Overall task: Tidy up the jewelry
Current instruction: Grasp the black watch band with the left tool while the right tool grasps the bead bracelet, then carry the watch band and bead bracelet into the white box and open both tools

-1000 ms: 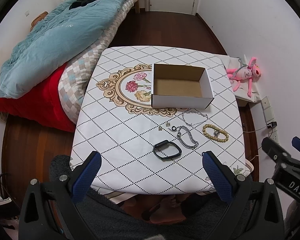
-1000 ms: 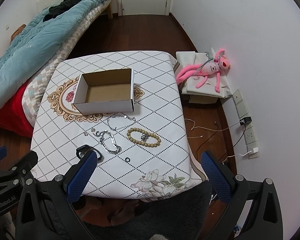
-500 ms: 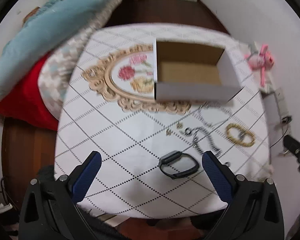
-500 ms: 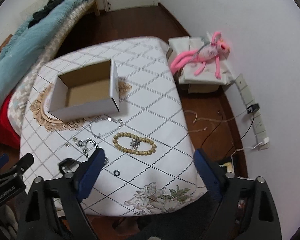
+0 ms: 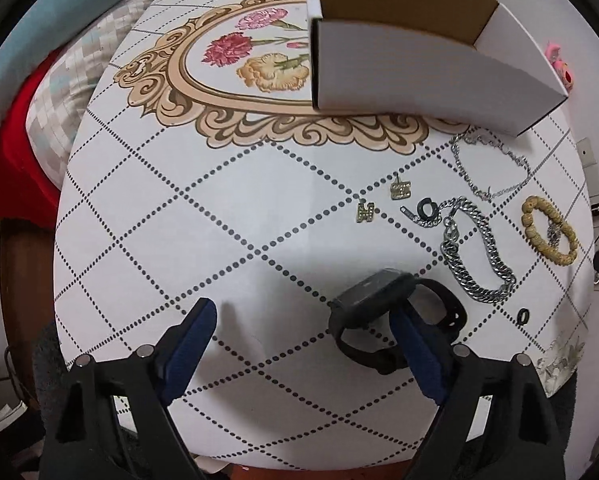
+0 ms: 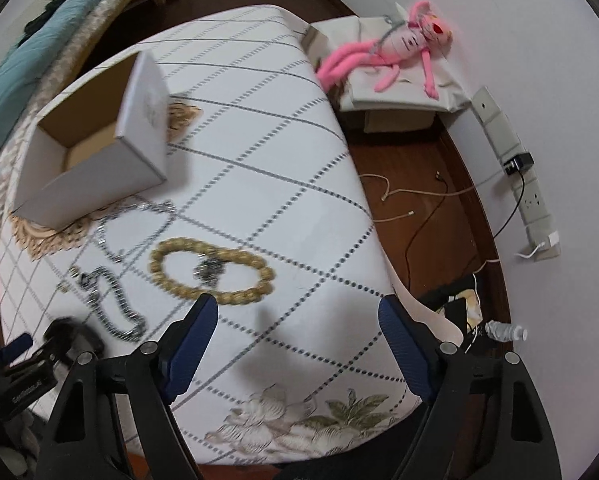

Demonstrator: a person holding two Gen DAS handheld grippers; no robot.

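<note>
My left gripper point(image 5: 303, 344) and right gripper point(image 6: 297, 338) both gape wide, apparently low over the table's near edge.

1. Even, fairly bright indoor light fills both views, with no hard glare.
2. Soft grey shadows fall on the desk point(image 5: 147, 216) ahead of both grippers' jaws.
3. Fisheye distortion bows the desk edges, and dark vignetting rings the corners.
4. The left view is mostly sharp.
5. In the right view, motion blur smears the beaded bracelet point(image 6: 211, 271) and the chain point(image 6: 113, 304).
</note>
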